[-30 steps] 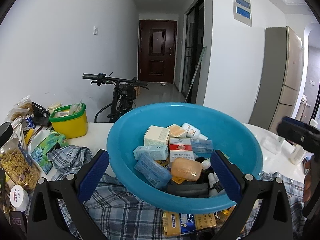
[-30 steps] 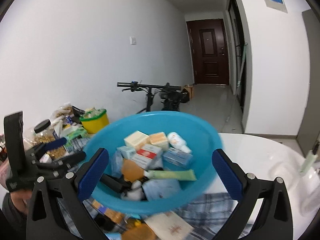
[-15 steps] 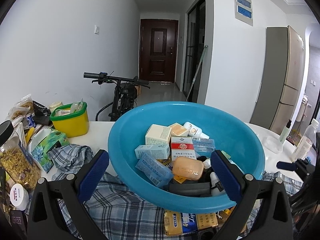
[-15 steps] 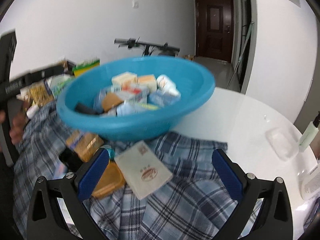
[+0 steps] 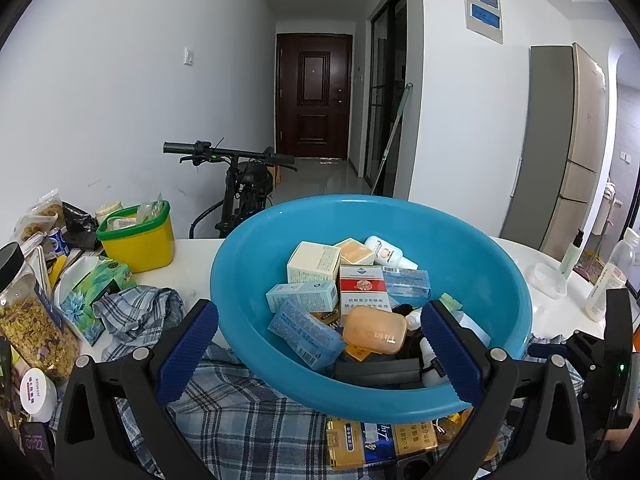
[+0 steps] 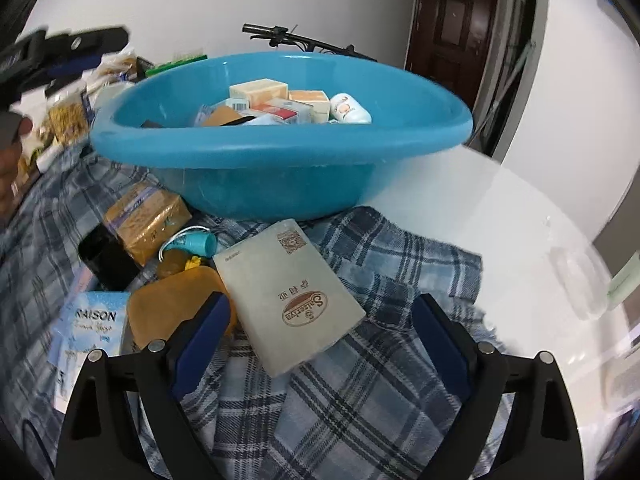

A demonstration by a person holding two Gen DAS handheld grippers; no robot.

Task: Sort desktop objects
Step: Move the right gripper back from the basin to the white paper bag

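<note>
A blue basin [image 5: 256,264] holds several small boxes, a soap bar [image 5: 374,330] and a white bottle; it also shows in the right wrist view [image 6: 280,152]. It rests on a plaid cloth [image 6: 352,392]. My left gripper [image 5: 320,344] is open and empty, hovering in front of the basin. My right gripper [image 6: 320,332] is open and empty, low over the cloth, its jaws on either side of a flat beige packet [image 6: 288,292]. A gold box [image 6: 146,220], an orange pouch [image 6: 172,308] and a blue Raison box [image 6: 92,324] lie left of the packet.
A yellow tub with a green rim [image 5: 138,236], a tissue pack [image 5: 96,292] and a jar of dried flowers [image 5: 32,320] stand on the left. Bottles [image 5: 608,276] stand at the white table's right edge. A bicycle [image 5: 240,184] leans behind the table.
My right gripper has dropped from above the basin down toward the cloth and closer to the beige packet. My left gripper has barely moved.
</note>
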